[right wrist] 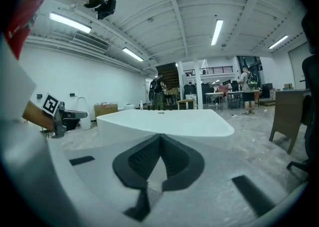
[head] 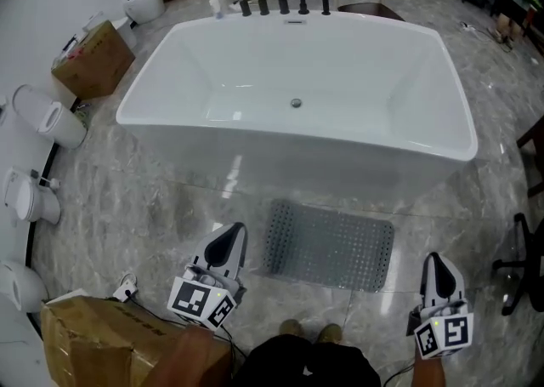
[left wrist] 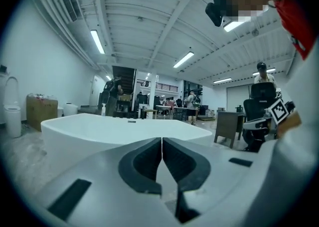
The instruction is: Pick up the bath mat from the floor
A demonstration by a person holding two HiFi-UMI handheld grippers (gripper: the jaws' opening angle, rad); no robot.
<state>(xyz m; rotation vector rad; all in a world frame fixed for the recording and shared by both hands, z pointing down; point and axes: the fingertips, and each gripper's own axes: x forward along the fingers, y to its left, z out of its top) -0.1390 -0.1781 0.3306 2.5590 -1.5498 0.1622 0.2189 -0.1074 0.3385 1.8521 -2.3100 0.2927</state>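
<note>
Cardboard box (head: 102,338) is cut by the bottom-left corner. Black chair (head: 520,266) is cut by the right edge, toilets (head: 30,198) by the left. The hand on the right gripper (head: 433,259) runs off the bottom. Shoes (head: 310,331) are half hidden under the torso. Distant people (left wrist: 191,102) are too small to tell.

The glossy grey marbled floor (head: 127,215) is bearing fixtures
A grey studded rubber bath mat (head: 330,245) is lying flat just before a white rectangular bathtub (head: 297,164).
</note>
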